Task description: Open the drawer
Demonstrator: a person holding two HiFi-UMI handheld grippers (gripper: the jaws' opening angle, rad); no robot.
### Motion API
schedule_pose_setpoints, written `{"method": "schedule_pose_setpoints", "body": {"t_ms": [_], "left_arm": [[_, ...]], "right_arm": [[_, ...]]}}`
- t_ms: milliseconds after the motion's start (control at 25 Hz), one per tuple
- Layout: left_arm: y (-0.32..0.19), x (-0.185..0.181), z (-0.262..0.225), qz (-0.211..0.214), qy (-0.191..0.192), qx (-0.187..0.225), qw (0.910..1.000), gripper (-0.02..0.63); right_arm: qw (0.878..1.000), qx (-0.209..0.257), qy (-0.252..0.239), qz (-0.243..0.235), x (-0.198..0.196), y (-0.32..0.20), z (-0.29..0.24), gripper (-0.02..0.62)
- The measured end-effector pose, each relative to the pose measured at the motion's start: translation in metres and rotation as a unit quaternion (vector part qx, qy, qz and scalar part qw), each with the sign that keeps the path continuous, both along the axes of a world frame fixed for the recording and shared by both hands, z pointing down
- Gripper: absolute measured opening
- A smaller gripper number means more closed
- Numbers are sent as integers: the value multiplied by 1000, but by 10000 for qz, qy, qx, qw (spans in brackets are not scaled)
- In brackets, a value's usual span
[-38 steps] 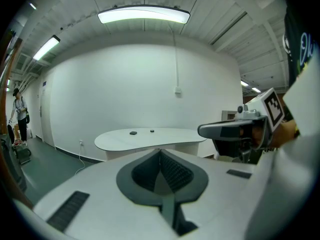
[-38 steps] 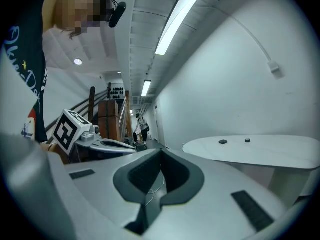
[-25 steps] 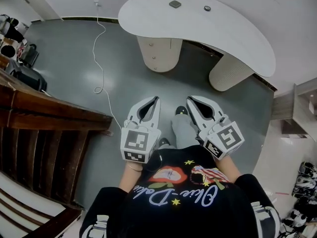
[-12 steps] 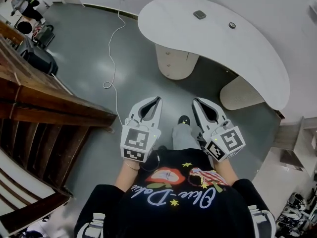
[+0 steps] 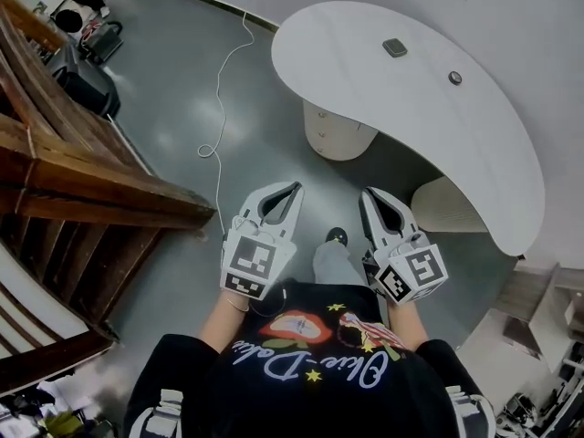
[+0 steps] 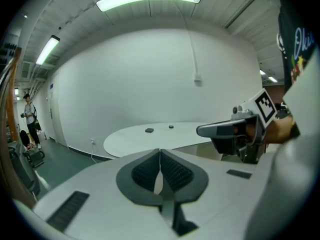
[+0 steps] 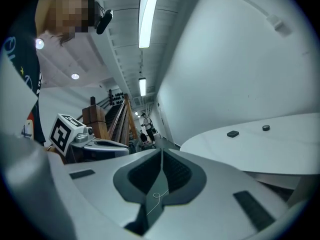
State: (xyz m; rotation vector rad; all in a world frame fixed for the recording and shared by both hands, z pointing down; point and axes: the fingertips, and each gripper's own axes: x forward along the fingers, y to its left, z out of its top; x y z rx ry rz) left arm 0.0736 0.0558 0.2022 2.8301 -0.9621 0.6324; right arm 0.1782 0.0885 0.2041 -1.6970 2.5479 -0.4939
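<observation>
A white curved desk [image 5: 383,89] stands ahead of me. Under it is a rounded cream pedestal [image 5: 336,135] with small knobs on its drawer fronts. Both grippers are held side by side at waist height, pointing at the desk and well short of it. My left gripper [image 5: 294,189] is shut with nothing between its pads [image 6: 170,171]. My right gripper [image 5: 369,192] is also shut and empty, its fingertips [image 7: 172,169] pressed together. From the left gripper view the desk top [image 6: 145,140] lies beyond the jaw tips.
A dark wooden stair railing [image 5: 91,190] fills the left side. A white cable [image 5: 221,108] trails across the grey floor. A second rounded desk support [image 5: 447,203] stands at the right. Two small dark items [image 5: 395,47] lie on the desk top. A person [image 6: 27,116] stands far off to the left.
The desk and pedestal have shifted right and closer in the head view as I moved forward. Both grippers stay shut and side by side.
</observation>
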Motion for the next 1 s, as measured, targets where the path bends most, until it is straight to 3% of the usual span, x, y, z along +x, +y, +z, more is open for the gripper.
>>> {"method": "schedule_pose_setpoints", "body": {"t_ms": [440, 800, 1000], "left_arm": [[-57, 2, 8, -683, -26, -6, 9977, 5], [-99, 29, 30, -800, 107, -267, 9964, 5], [-116, 44, 47, -818, -12, -325, 9961, 5]], "right_arm": [[9987, -105, -124, -478, 20, -72, 15, -2], [9968, -261, 61, -752, 40, -116, 28, -2], [9955, -318, 190, -872, 52, -137, 37, -2]]}}
